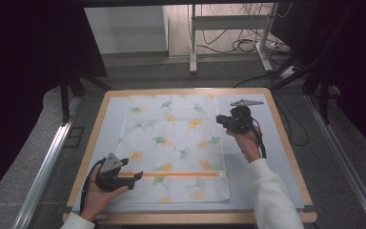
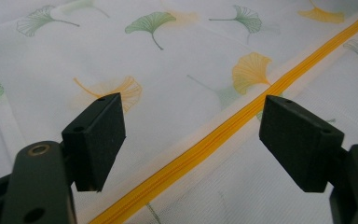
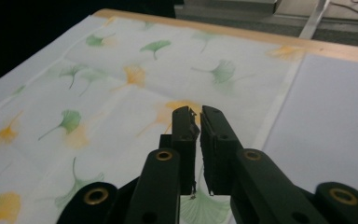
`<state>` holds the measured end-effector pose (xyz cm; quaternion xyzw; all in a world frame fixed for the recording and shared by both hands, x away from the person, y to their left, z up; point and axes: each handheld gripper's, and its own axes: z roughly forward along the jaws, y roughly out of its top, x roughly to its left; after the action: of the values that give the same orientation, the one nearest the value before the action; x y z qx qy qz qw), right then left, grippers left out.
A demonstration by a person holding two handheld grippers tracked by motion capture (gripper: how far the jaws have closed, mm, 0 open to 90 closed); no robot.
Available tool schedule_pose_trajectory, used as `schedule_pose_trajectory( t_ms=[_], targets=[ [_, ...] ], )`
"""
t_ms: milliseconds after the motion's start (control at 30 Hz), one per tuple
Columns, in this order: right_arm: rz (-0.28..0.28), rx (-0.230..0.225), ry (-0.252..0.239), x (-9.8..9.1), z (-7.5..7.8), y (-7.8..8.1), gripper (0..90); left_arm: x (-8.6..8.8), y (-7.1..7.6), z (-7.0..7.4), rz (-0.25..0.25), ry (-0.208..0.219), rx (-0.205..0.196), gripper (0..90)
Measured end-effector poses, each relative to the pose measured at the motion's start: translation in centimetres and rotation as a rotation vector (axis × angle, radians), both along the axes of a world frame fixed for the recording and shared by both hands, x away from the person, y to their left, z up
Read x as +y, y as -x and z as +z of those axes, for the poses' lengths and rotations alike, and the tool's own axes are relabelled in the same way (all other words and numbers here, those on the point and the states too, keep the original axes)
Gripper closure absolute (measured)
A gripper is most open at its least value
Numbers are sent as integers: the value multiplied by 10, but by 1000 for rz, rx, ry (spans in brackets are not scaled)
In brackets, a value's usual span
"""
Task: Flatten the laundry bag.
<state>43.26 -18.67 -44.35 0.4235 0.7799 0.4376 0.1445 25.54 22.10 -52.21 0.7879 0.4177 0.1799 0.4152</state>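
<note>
A white cloth cover point(image 1: 171, 143) printed with green and orange ginkgo leaves lies flat on the table. An orange zipper point(image 1: 176, 174) runs across it near the front edge. My left gripper point(image 1: 136, 177) is at the zipper's left end, held low in a hand. In the left gripper view it point(image 2: 191, 116) stands open, its jaws on either side of the zipper point(image 2: 223, 133) with the cloth point(image 2: 168, 79) beneath. My right gripper point(image 1: 220, 120) hovers over the cloth's right edge. In the right gripper view it point(image 3: 198, 116) is shut with nothing between the jaws, above the cloth point(image 3: 112, 93).
A pale blue mat point(image 1: 259, 181) covers the wooden table point(image 1: 286, 143), bare to the right of the cloth. Beyond the far edge stand a metal frame's legs point(image 1: 193, 43) and floor cables point(image 1: 243, 45). Rails point(image 1: 47, 162) run along both sides.
</note>
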Motion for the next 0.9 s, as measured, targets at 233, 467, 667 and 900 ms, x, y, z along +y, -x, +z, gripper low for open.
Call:
schedule_pose_trajectory(
  t_ms=[233, 467, 667, 900],
  targets=[
    [50, 53, 40, 18, -19, -1, 873, 0, 0, 0, -1, -1, 1, 225],
    [106, 108, 98, 35, -42, 4, 884, 1, 0, 0, -2, 1, -1, 225],
    [172, 112, 125, 38, -52, 28, 886, 1, 0, 1, -5, 22, 1, 222],
    [235, 97, 109, 27, -52, 70, 885, -1, 0, 1, -2, 13, 2, 223]
  ],
)
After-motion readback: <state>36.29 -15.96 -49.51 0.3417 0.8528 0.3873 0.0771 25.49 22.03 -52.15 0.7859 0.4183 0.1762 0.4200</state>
